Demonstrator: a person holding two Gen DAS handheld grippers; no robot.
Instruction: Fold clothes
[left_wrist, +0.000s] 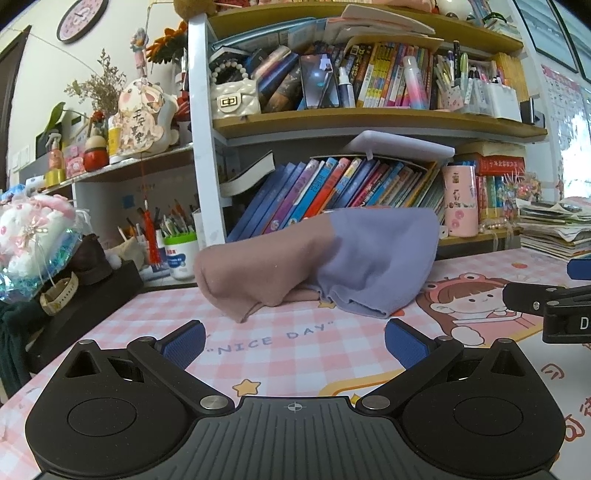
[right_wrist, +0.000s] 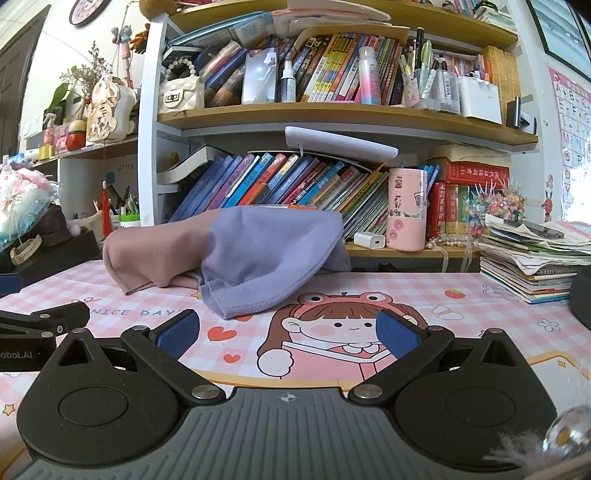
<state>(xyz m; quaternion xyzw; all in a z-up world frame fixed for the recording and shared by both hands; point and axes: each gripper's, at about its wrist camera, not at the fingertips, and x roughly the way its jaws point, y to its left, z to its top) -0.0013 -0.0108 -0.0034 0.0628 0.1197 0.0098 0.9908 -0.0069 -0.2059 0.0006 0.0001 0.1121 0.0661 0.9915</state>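
Mat (left_wrist: 280, 338) txt "NICE DAY", garment (left_wrist: 317, 258) behind

Garment (left_wrist: 317, 262) on desk mat (left_wrist: 295, 343), before bookshelf (left_wrist: 369, 122).

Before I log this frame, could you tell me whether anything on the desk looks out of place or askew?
The pink and purple garment sits in a rumpled heap on the desk mat, not yet flat or folded. Behind it, the lower-shelf books lean heavily sideways. Both grippers, left and right, are open and clear of it.
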